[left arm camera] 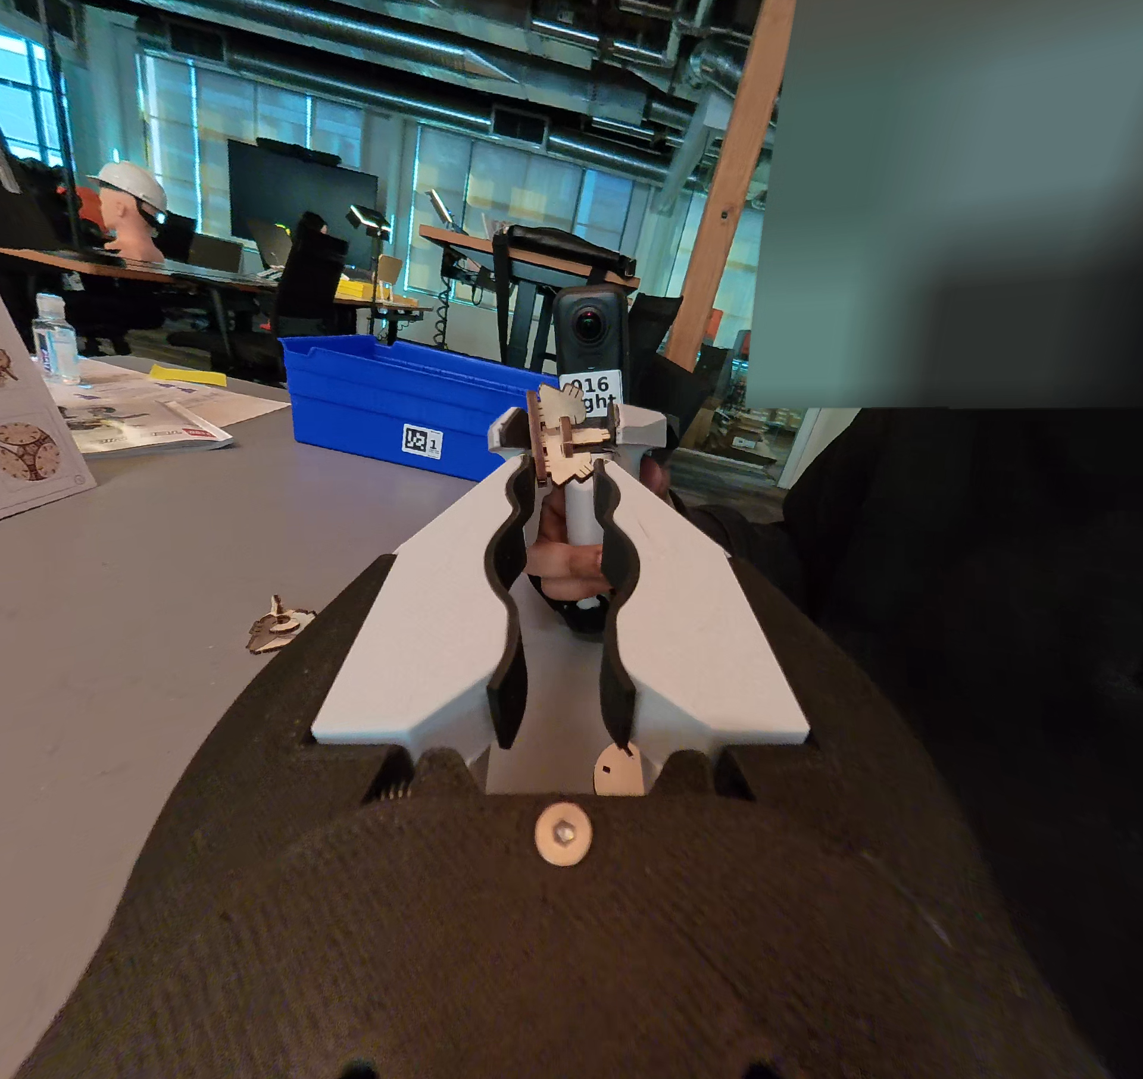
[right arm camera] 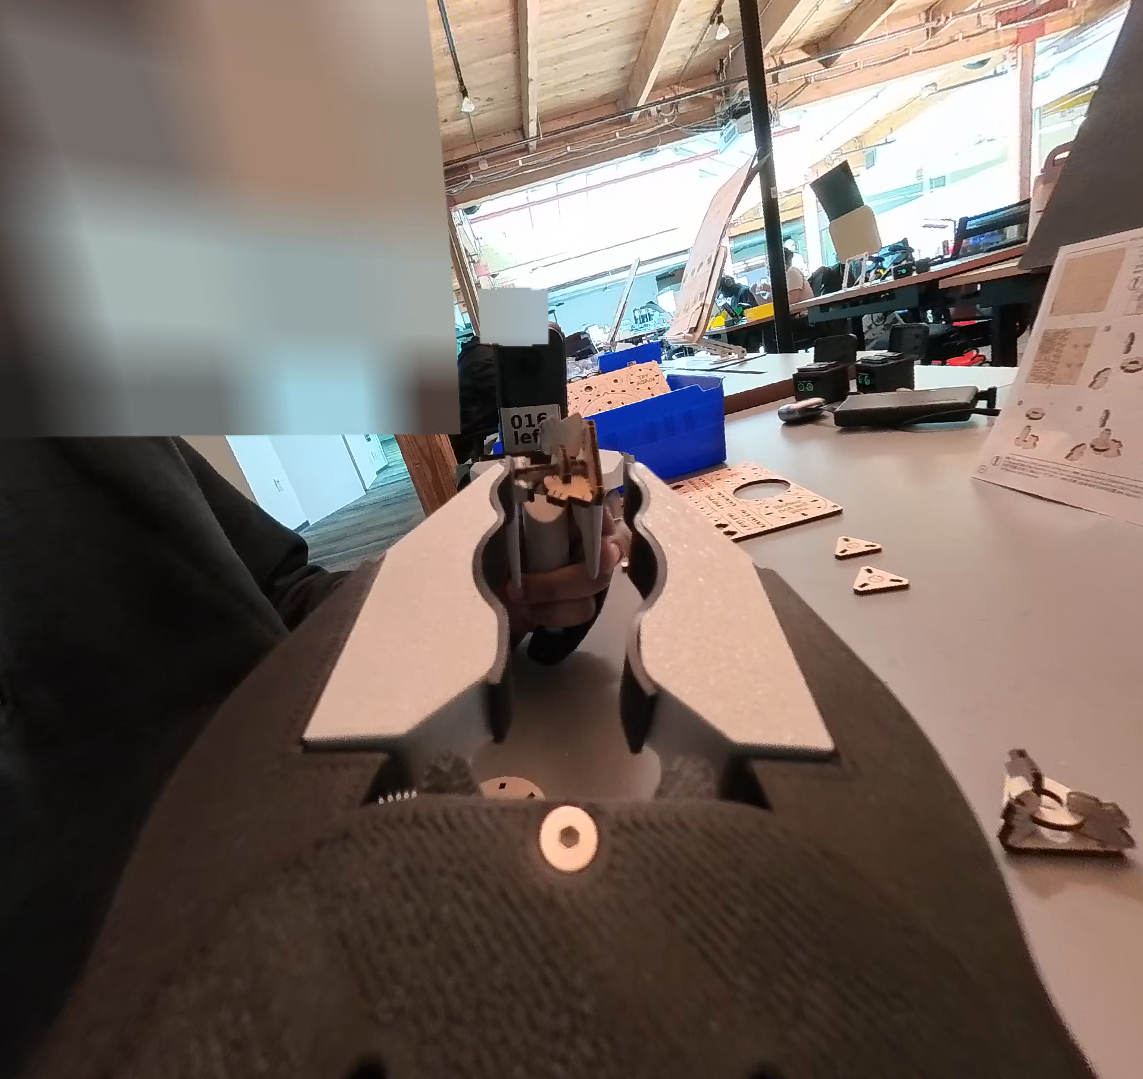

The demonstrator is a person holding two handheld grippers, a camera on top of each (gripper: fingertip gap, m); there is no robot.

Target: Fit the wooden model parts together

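My left gripper is shut on a small light wooden assembly of slotted laser-cut pieces and holds it in the air above the grey table. Its black pads press the lower lobes from both sides. My right gripper faces it head on, with its fingers on either side of the same assembly. In the right wrist view a gap shows between the right pad and the wood, so this gripper is open. A hand holds the right gripper's handle.
A blue bin stands behind, with printed sheets and a water bottle to the left. Another small wooden assembly, two triangular pieces, a cut wooden sheet and an instruction sheet lie on the table. Left and right tips are no more than a few centimetres apart.
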